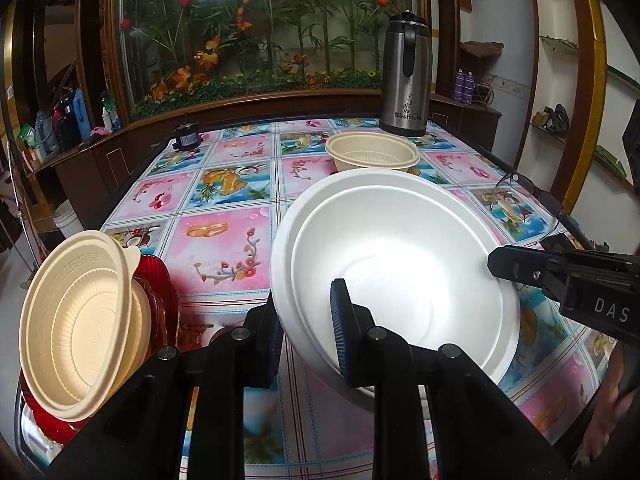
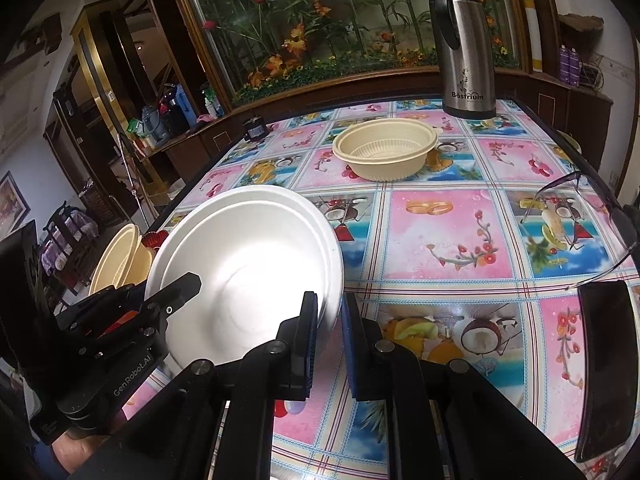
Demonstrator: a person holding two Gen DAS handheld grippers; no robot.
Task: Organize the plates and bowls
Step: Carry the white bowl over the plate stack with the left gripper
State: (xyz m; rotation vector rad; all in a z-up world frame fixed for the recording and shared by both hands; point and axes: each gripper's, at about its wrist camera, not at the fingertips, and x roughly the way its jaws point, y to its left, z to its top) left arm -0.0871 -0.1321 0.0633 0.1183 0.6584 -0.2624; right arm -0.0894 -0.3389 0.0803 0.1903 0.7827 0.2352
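Bowls (image 1: pixel 400 264) of white foam, nested and tilted, hang above the tabletop (image 1: pixel 224 240) between both tools. The left tool (image 1: pixel 308 332) is clamped on their near rim, the right tool (image 2: pixel 328 340) on the opposite rim. Only the left view shows the cream bowls (image 1: pixel 80 320) standing against red plates (image 1: pixel 160 280) at the near left corner in full. Only the right view shows a black phone (image 2: pixel 608 364) by the right edge. A cream bowl (image 2: pixel 384 152) sits near the far edge, before a steel flask (image 2: pixel 464 48).
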